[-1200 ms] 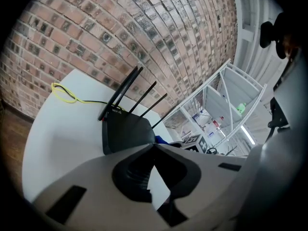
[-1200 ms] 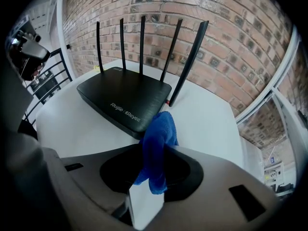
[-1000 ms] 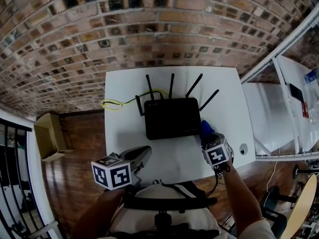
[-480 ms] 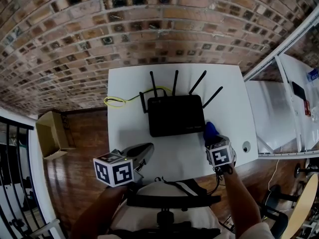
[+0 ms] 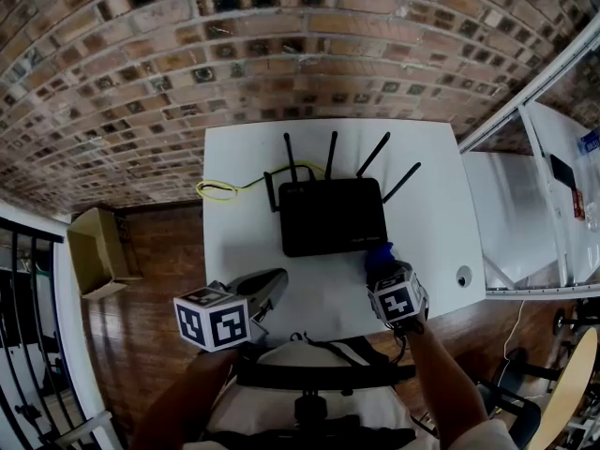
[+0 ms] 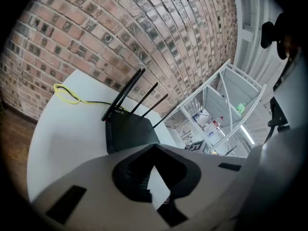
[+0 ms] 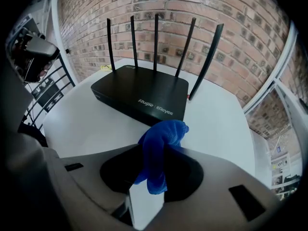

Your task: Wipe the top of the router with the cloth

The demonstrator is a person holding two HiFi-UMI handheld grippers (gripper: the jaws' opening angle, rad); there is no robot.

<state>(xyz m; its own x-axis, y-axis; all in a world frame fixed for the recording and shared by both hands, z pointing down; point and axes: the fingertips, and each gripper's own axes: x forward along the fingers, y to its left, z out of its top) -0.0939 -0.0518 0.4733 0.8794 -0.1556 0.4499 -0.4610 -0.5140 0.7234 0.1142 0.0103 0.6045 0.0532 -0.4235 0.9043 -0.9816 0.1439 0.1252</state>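
Right gripper (image 7: pixel 156 163) pinches a crumpled blue cloth (image 7: pixel 161 146) just short of the flat black five-antenna router (image 5: pixel 333 217), which sits mid white table (image 5: pixel 234 242) toward its far edge. The wipe probably calls for lifting over the router's near edge and pressing lightly. Left gripper (image 5: pixel 269 283), jaws together and empty, hangs at the table's near edge.

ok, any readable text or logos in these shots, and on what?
"Ruijie | Reyee": white print on the flat black plastic router, top face, front edge.
White mark on the router's rear corner, left gripper view: too blurred.
Coloured packets on the white metal shelves: too small.
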